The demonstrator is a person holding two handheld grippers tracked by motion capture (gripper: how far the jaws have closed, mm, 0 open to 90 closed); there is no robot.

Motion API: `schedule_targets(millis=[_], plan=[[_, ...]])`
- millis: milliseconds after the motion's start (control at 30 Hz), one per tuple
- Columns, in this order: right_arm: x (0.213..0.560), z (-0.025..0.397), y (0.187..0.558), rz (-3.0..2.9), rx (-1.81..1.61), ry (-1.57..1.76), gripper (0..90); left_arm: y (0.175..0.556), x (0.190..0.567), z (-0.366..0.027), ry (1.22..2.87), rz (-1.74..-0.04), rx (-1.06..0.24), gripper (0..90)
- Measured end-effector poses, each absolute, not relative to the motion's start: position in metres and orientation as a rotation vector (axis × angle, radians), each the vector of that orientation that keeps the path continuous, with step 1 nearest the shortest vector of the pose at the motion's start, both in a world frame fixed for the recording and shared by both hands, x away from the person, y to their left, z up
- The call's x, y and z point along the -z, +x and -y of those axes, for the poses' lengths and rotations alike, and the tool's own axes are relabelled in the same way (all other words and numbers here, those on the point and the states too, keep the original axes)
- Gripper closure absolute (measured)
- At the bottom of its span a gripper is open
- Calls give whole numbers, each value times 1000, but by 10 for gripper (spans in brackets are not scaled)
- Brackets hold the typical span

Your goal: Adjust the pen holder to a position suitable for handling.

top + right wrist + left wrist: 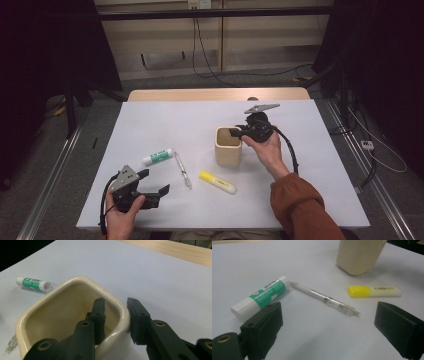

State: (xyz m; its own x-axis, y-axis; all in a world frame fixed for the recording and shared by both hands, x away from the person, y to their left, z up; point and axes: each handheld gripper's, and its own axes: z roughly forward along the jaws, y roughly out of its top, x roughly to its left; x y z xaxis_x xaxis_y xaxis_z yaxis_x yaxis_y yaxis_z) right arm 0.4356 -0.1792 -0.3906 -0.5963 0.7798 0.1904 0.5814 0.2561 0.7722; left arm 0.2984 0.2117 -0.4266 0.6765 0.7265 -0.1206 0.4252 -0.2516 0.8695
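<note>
the right gripper [115,320] clamps the near wall of the cream ceramic cup [228,146] — one jaw inside, one outside; the cup stands upright, mouth up, mid-table right of centre. the left gripper [153,182] hangs wide open, holding nothing, over the front-left table [165,120] — near the glue stick [260,297], clear pen [325,299] and yellow highlighter [374,290].

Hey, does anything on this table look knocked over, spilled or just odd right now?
Nothing stands out. The cream cup stands upright, with the right claw straddling its rim, one jaw inside and one outside. The glue stick, clear pen and yellow highlighter lie loose and intact on the white table. No spill shows.
</note>
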Motion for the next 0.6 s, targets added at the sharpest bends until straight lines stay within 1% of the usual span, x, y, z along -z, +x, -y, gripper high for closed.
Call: schedule_targets(millis=[233, 400, 600], plan=[[392, 174, 436, -2305, -1257, 1211, 696, 299, 427, -212, 1895, -906, -374, 81], [395, 177, 441, -2348, -1312, 1142, 693, 299, 428, -212, 1898, -909, -376, 81], [396, 178, 441, -2339, -1339, 1164, 690, 299, 428, -213, 1891, -920, -378, 81]])
